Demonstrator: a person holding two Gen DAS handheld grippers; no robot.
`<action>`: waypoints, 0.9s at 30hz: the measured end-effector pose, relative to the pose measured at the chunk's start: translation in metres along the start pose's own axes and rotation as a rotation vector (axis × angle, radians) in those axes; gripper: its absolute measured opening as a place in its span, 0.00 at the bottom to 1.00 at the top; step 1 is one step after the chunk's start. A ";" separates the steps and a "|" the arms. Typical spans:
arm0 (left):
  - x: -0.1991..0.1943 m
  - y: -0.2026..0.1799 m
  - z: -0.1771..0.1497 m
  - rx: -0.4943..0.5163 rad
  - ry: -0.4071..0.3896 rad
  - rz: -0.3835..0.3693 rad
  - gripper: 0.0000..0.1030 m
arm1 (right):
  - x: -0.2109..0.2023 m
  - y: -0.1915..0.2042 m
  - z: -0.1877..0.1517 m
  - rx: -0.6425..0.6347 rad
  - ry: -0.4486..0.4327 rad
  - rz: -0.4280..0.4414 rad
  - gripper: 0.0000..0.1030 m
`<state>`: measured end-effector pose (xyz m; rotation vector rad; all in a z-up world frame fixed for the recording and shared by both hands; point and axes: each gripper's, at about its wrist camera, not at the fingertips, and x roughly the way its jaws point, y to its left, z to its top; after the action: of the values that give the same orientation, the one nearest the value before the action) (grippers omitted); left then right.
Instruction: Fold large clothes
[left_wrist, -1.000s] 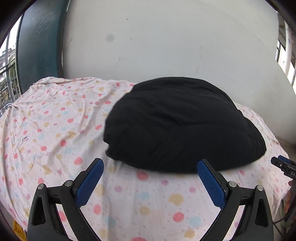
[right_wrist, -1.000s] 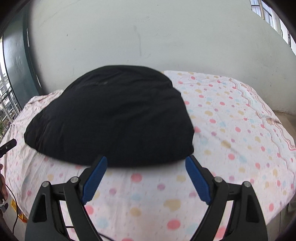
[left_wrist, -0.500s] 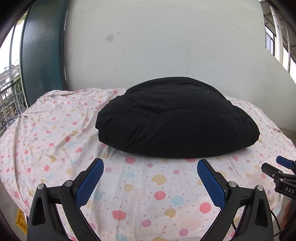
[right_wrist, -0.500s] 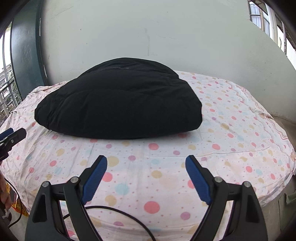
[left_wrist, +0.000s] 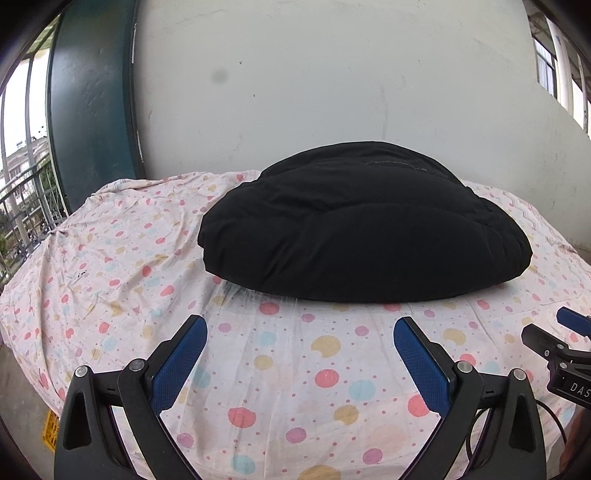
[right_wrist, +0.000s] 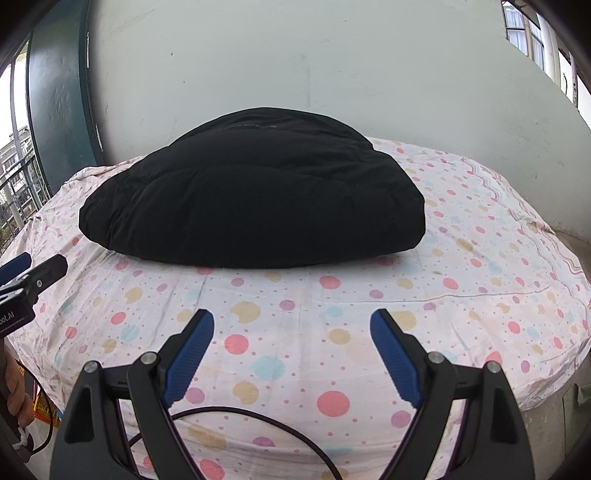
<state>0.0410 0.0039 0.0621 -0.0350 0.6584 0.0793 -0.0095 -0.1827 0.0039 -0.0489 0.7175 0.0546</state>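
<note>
Here both tongs stand wide apart with nothing between their blue pads. The left tongs (left_wrist: 299, 334) hang over the near part of the surface (left_wrist: 122, 280), which is covered with a pale sheet printed with pink, yellow and blue dots; the pads (left_wrist: 184, 350) touch neither the sheet nor the clothing. The right tongs (right_wrist: 291, 328) are spread just as far, also above bare dotted sheet, holding nothing.

The black garment (left_wrist: 365, 225), a puffy quilted piece, lies folded into a thick rounded bundle on the far half of the surface, close to the white wall (left_wrist: 332, 81). In the left view it sits a little right of centre; in the right view (right_wrist: 255, 192) it sits a little left of centre. Its near edge rests on the sheet, clear of both tongs, with a strip of dotted fabric showing between.

The right tongs show at the right edge of the left view, and the left tongs at the left edge of the right view, so the two sit side by side. A black cable (right_wrist: 258, 421) loops across the sheet under the right tongs. A dark green frame (left_wrist: 92, 110) stands at the left of the wall.
</note>
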 end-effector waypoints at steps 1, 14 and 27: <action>0.001 -0.001 0.000 0.004 0.002 0.001 0.97 | 0.001 0.000 0.000 0.000 0.002 0.000 0.84; 0.013 -0.009 -0.003 0.023 0.037 -0.009 0.97 | 0.007 0.001 0.005 -0.014 0.020 -0.060 0.84; 0.027 -0.020 -0.002 0.031 0.081 -0.027 0.97 | 0.012 -0.007 0.012 -0.001 0.018 -0.063 0.84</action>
<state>0.0622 -0.0141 0.0441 -0.0176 0.7394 0.0423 0.0079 -0.1883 0.0047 -0.0728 0.7335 -0.0054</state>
